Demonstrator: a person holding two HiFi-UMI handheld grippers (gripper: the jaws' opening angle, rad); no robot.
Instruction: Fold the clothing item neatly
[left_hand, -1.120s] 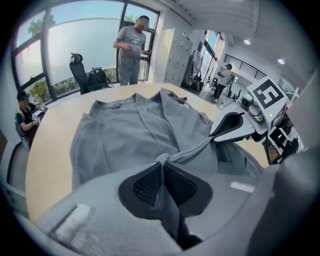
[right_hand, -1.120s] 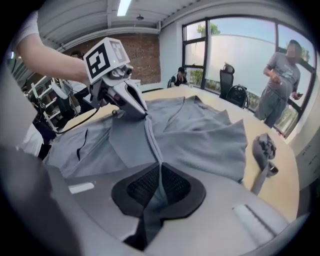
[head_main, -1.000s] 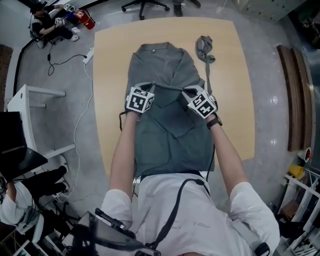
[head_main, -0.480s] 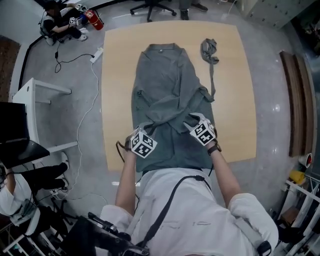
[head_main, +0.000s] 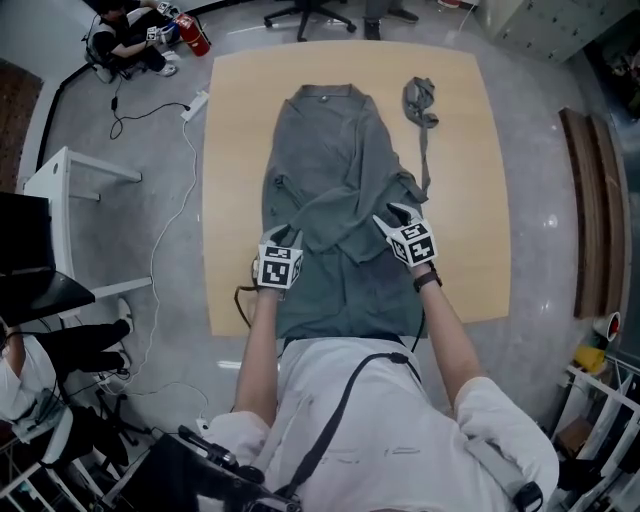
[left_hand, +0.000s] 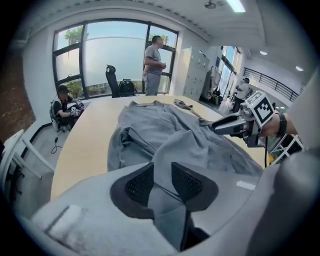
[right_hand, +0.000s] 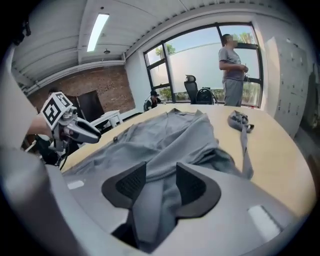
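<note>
- My biggest worry is the grey garment (head_main: 335, 190) itself. A fold of it sits in the gap of each of my grippers, and I judge that pulling back before the cloth drops free would drag the crossed sleeves out of place.
- The hem end hangs over the table edge at 6 o'clock, against my body. I think that hanging weight, or a brush from my shirt, could slide the whole piece toward me and skew the fold.
- The garment lies lengthwise down the middle of the table (head_main: 235, 120), with the collar at 12 o'clock. It looks soft and matte. The two sleeves are laid across the chest, rumpled where they meet, and a puffed ridge stands at about 3 o'clock.
- My left gripper (head_main: 283, 235) sits at 7 o'clock of the garment's middle. Its jaws have just been opening, and its pads (left_hand: 186, 181) stand apart with a strip of grey cloth lying loose between them, not pinched.
- My right gripper (head_main: 394, 214) sits at 4 o'clock, on the sleeve's lumpy end. Its jaws have also just been opening. Its pads (right_hand: 192, 186) are parted and cloth runs through the gap, slack as far as I can tell.
- A loose grey belt (head_main: 421, 115) lies at 1 o'clock, just beside the garment's right edge. A careless sweep of my right gripper could catch it and pull it into the fold.
</note>
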